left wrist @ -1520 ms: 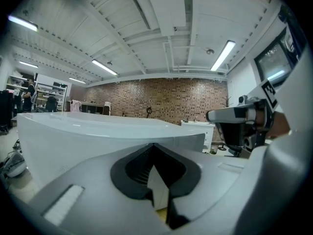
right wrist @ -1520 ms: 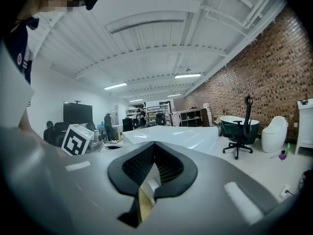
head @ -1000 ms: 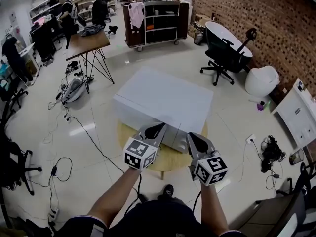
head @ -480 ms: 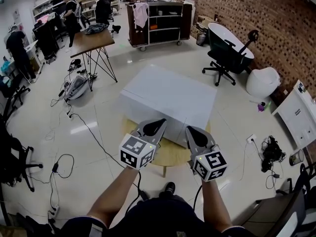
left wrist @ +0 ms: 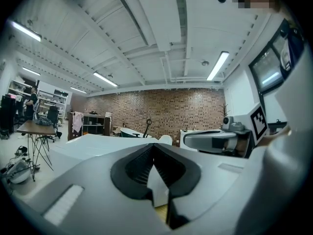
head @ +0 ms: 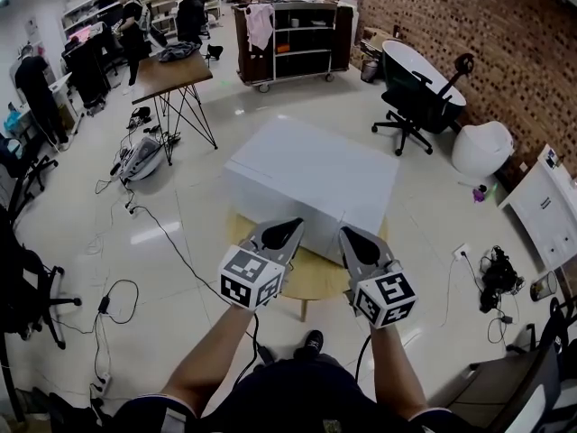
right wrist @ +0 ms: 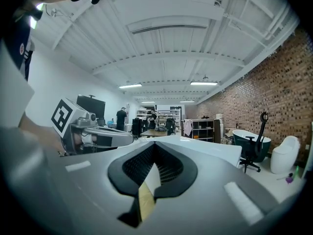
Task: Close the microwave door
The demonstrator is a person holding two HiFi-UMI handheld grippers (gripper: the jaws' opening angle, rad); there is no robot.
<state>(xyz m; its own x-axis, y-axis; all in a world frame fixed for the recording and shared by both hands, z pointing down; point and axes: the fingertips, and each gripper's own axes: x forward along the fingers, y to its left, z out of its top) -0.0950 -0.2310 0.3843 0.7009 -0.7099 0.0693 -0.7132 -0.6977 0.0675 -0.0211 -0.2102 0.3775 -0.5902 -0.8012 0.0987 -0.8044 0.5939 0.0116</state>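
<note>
A white microwave [head: 315, 174] sits on a small round wooden table [head: 311, 282] right in front of me, its front face towards me. From here its door looks flush with the body. My left gripper [head: 290, 227] and right gripper [head: 346, 234] are held side by side just short of that front face, both shut and empty, tips pointing at it. In the left gripper view the shut left gripper [left wrist: 154, 146] points over the microwave's top [left wrist: 98, 143]. The right gripper view shows the shut right gripper [right wrist: 155, 145] and the microwave's top [right wrist: 210, 148].
Cables [head: 153, 233] trail over the floor at the left. A wooden desk [head: 167, 72], a shelf cart [head: 293, 34], a black office chair [head: 416, 93] and a white beanbag [head: 482, 147] stand farther back. People are at the far left.
Both grippers have kept their place in front of the microwave, still shut. The view has shifted slightly, so the microwave sits a little higher and farther right in the picture.
</note>
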